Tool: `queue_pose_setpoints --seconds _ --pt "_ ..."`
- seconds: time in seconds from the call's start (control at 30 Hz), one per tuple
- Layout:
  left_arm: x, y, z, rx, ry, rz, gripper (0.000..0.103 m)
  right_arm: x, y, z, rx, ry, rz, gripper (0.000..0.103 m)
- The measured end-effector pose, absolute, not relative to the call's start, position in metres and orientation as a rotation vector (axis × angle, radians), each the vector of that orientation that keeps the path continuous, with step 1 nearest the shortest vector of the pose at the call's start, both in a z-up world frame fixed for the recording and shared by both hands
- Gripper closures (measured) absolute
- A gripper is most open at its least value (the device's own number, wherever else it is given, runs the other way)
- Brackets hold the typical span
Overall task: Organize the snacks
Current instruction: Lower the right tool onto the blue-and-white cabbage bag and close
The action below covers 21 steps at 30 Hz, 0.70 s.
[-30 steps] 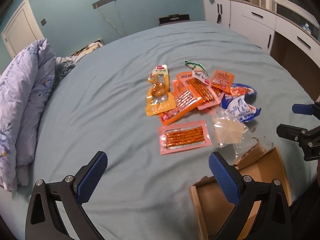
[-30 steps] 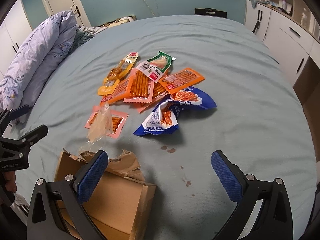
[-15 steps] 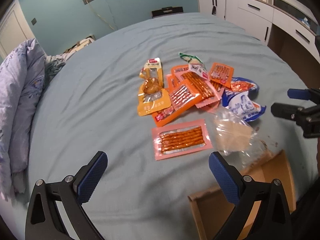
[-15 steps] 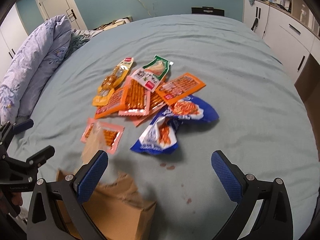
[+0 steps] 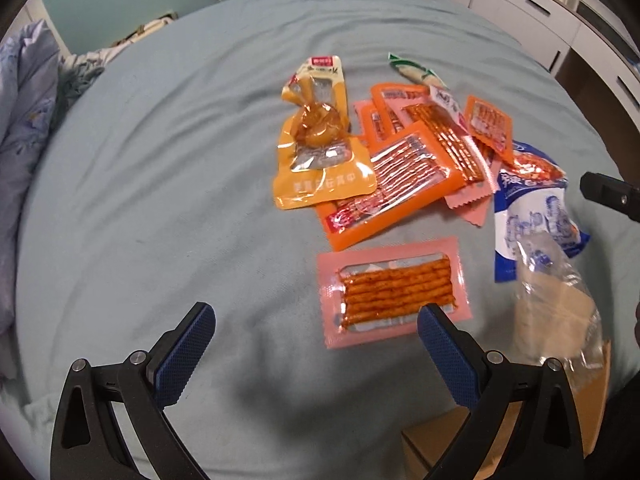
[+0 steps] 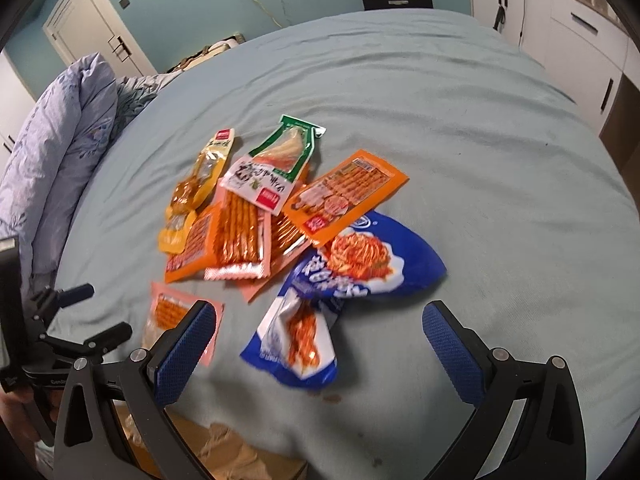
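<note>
Left gripper (image 5: 316, 348) jaws apart, empty, low in frame; pink pack (image 5: 394, 290) just above right finger. Right gripper (image 6: 320, 344) jaws apart, empty, blue bag (image 6: 344, 280) between fingers; snack pile (image 6: 256, 208) centre; box (image 6: 224, 456) bottom left

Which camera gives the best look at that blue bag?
The right wrist view: the blue bag lies whole and central, just ahead of the open right tongs. The left wrist view shows it only at the right edge, partly behind a clear bag.

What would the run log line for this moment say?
left tongs open over pink stick-snack pack | right tongs open over blue snack bag | cardboard box near | nothing held
</note>
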<state>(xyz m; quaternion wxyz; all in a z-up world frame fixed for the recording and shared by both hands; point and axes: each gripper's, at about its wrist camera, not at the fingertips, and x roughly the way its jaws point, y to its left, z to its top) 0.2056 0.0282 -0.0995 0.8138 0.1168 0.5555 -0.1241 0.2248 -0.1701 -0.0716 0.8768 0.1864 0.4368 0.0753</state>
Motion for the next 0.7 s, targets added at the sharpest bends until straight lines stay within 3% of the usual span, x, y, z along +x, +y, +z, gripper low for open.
queue_pose_setpoints --seconds 0.3,0.7 --pt "0.219 0.008 -0.124 0.290 1.260 -0.338 0.000 0.256 -0.178 -0.085 0.500 0.947 0.251 0.000" --pt "0.224 -0.009 -0.158 0.307 1.368 -0.423 0.000 0.326 -0.154 -0.116 0.419 1.092 0.268 0.002"
